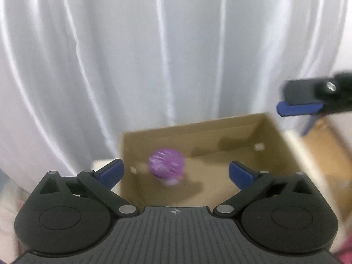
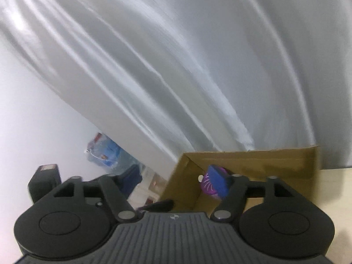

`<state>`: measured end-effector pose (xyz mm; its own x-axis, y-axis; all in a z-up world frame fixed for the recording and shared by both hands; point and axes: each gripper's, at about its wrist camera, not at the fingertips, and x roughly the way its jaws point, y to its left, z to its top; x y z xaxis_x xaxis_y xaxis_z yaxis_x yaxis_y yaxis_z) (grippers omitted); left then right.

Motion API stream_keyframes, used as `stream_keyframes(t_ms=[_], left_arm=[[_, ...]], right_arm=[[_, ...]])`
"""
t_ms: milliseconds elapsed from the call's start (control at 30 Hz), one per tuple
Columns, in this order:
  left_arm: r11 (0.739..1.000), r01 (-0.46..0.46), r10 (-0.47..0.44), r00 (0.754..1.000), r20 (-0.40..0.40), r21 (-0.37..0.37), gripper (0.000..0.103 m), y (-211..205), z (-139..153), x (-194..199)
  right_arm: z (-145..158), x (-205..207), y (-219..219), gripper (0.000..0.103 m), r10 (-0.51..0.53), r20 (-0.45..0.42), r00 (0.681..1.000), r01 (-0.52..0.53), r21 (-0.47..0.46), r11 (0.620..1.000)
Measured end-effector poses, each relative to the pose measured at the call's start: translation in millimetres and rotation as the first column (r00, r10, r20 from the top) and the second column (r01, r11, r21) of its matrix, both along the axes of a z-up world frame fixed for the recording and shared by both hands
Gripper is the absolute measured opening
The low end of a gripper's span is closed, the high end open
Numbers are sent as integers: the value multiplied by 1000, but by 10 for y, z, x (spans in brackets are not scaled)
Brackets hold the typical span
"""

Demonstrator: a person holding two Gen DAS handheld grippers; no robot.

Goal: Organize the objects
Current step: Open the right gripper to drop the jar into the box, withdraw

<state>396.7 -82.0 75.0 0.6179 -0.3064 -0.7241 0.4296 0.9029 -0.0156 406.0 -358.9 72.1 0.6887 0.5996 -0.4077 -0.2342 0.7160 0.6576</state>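
The left gripper [image 1: 175, 171] stands wide apart and holds nothing, its blue pads [image 1: 112, 171] spread to either side of an open cardboard box [image 1: 220, 132] that lies straight ahead and below it. Inside the box, between the two pads and a little left of centre, a purple ribbed ball [image 1: 166, 166] sits on the box floor — blurred, so its detail cannot be told. The box's near rim is hidden under the left gripper body; its far wall and right wall stand up clear, and most of the floor to the right of the ball is bare. Up and to the right, above the box's right wall, the right gripper [image 1: 299, 107] shows side on. In its own view the right gripper [image 2: 167, 189] has its jaws wide: the right pad [image 2: 217, 182] is over the box interior, in front of the ball [image 2: 208, 188], while the left one cannot be made out. A pale wooden surface [image 2: 334, 182] carries the box, showing to the right of it. A white pleated curtain [image 1: 154, 55] fills the space beyond, and to the left of the right gripper stands a blue water bottle [image 2: 110, 156] with a label too blurred to read.
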Motion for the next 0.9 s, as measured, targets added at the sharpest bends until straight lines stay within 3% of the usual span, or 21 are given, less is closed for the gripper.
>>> stream_keyframes(t_ms=[33, 67, 167, 267, 333, 367, 467, 567, 700, 767, 900], left_arm=[[999, 0, -1, 1000, -14, -50, 102, -59, 41, -132], [996, -2, 0, 1000, -24, -85, 102, -79, 58, -425], [990, -5, 0, 1000, -31, -144, 102, 12, -90, -796], [987, -20, 17, 1000, -21, -160, 102, -2, -402, -1022], [980, -49, 46, 999, -22, -190, 102, 12, -616, -1208], [976, -61, 56, 998, -27, -208, 102, 32, -553, -1426], [951, -102, 89, 994, -56, -292, 103, 242, -731, -1937], [930, -136, 123, 991, -59, -342, 103, 256, -869, -2165], [926, -119, 120, 993, -19, -358, 103, 226, -902, -2413], [938, -107, 108, 994, -14, -329, 103, 174, -979, -2418], [965, -100, 99, 995, -18, -240, 103, 48, -1127, -2394]], right_arm=[[40, -183, -17, 99, -15, 26, 1000, 16, -22, 1000], [65, -405, -24, 103, -33, 54, 998, 36, -56, 998], [-15, -933, 13, 103, -74, 88, 993, 88, -178, 980], [-244, -1317, 93, 103, -122, 43, 992, 130, -304, 944], [-410, -1460, 163, 103, -151, -19, 988, 133, -377, 917], [-506, -1525, 201, 103, -169, -44, 985, 136, -415, 900], [-685, -1615, 287, 103, -184, -83, 979, 116, -513, 850], [-673, -1695, 437, 103, -170, -49, 984, 105, -609, 786], [-571, -1878, 663, 103, -149, 82, 985, 165, -681, 713], [-531, -1912, 692, 103, -122, 144, 982, 188, -676, 713], [-536, -1948, 751, 103, -98, 175, 980, 190, -651, 734]])
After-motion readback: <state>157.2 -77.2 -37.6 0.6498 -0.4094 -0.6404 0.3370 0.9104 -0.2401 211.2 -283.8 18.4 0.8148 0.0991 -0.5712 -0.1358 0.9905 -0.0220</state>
